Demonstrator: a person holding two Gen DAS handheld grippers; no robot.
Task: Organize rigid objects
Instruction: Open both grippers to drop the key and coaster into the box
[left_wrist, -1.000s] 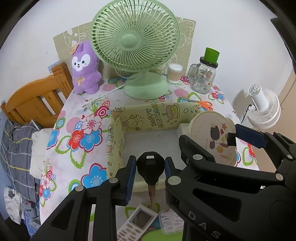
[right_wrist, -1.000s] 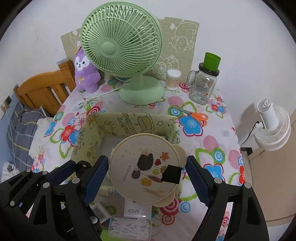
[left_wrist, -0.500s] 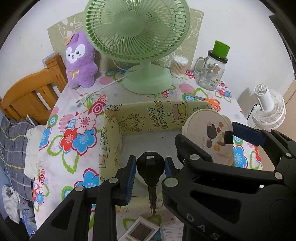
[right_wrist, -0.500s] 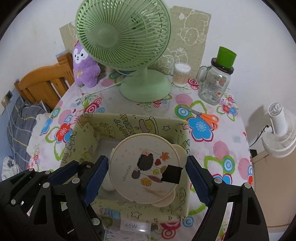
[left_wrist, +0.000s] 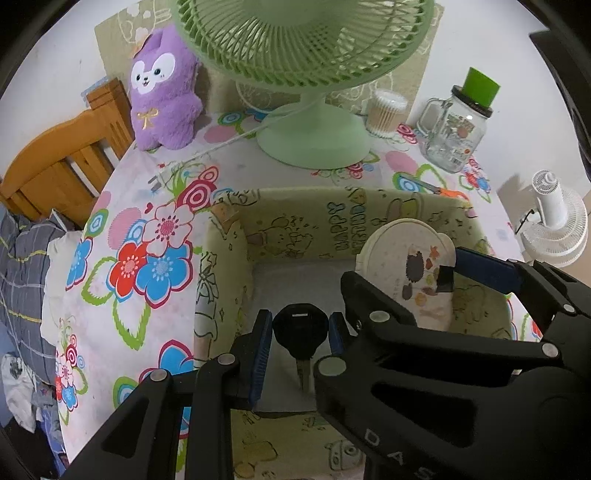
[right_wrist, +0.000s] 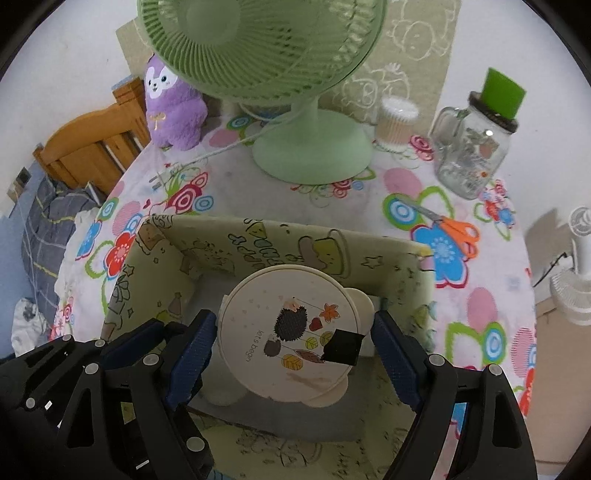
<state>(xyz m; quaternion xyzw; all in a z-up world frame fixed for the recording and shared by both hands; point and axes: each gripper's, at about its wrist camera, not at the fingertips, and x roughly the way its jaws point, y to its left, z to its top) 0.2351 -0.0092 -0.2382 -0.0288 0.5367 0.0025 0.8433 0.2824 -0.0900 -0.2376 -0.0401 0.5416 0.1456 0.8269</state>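
My left gripper (left_wrist: 300, 332) clamps the black key (left_wrist: 300, 330) by its head, blade hanging over the bare grey floor of the yellow fabric box (left_wrist: 221, 273), whose walls rise close on every side. The far wall reads "HAPPY BIRTHDAY". My right gripper (right_wrist: 293, 350) squeezes the round lidded container (right_wrist: 288, 332), printed "let's begin", between its pads inside the box's right part.
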